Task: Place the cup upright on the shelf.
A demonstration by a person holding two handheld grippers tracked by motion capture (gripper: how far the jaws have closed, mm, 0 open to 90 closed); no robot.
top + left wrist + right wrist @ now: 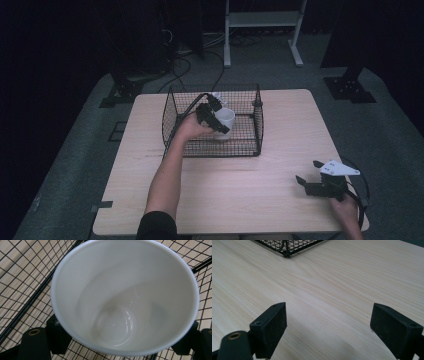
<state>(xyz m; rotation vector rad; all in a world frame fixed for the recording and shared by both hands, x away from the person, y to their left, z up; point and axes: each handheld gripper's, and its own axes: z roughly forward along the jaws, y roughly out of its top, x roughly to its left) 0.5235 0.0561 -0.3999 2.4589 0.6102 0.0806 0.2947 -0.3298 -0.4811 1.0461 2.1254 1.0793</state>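
In the high view, a light wooden table (235,190) carries a black wire basket (212,120) toward twelve o'clock from its middle. The person's left forearm reaches up from six o'clock into the basket, where the left gripper (216,120) is clamped on a white mug (225,123), which stands upright inside the basket near its centre. At about four o'clock on the table, well apart from the basket, the right gripper (308,176) sits low over the wood, held by the right hand (346,204), its jaws spread and pointing toward nine o'clock. In the left gripper view, the camera looks straight down into the mug (125,297), whose glossy white interior and rim face up; the two black jaws press against its outer wall at seven and five o'clock, with the basket mesh (22,285) and wood grain beneath. In the right gripper view, the two black jaws stand wide apart with nothing between them over bare table (332,290), and a corner of the basket (287,246) lies at twelve o'clock.
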